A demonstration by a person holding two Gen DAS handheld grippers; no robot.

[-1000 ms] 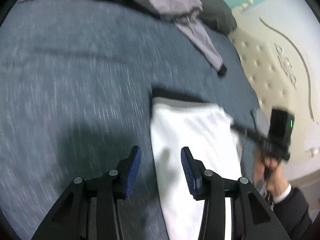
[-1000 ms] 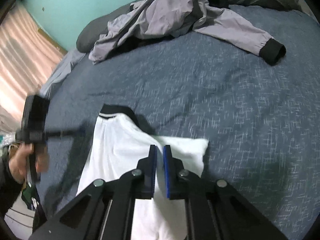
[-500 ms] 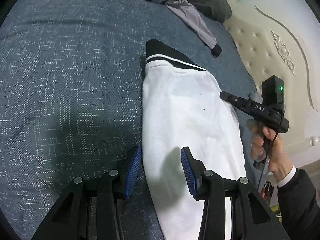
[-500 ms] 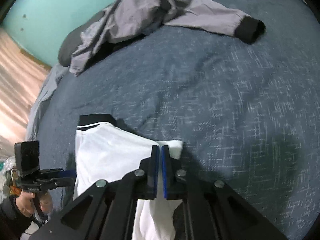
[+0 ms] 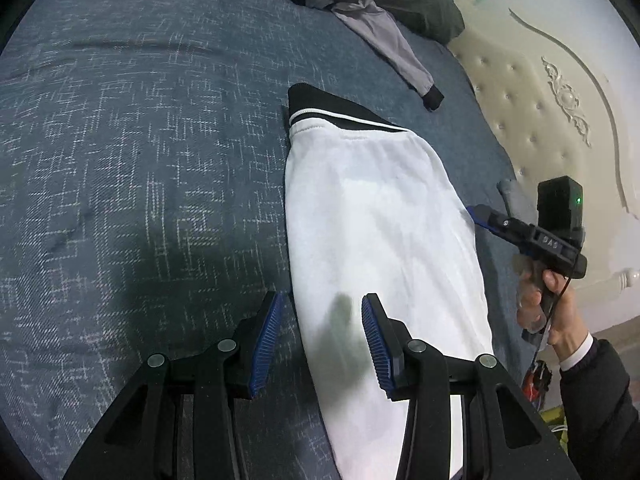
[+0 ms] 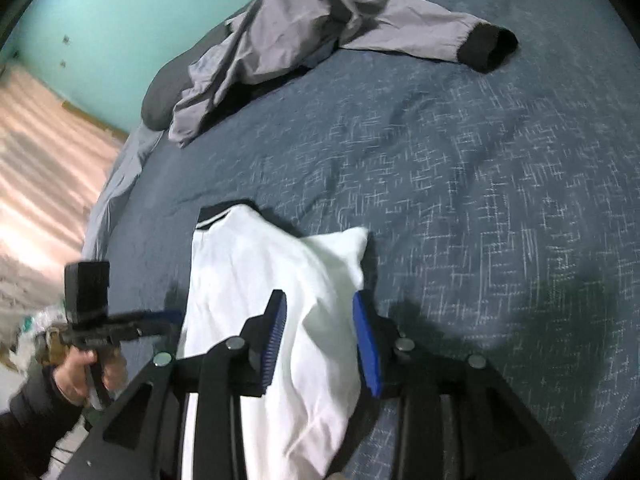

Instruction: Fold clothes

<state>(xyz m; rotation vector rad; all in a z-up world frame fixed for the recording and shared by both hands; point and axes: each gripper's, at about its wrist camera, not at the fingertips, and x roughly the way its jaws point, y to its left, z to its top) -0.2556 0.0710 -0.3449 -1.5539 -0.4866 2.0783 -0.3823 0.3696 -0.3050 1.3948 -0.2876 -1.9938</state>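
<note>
On the bed (image 5: 140, 160) there were two garments: one white garment (image 5: 380, 220) with a black band, and one grey jacket (image 6: 304, 28) with a black cuff. One dark pillow (image 5: 420, 4) lay by the single tufted headboard (image 5: 520, 92). Two grippers were out, the left gripper (image 5: 320, 336) and the right gripper (image 6: 320, 340)

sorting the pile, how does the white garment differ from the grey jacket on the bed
The white garment lies folded into a long narrow shape near the claws; the grey jacket lies crumpled and unfolded farther back. The white garment shows a black collar band, the grey jacket a black cuff. Both rest on the blue bedspread.
</note>
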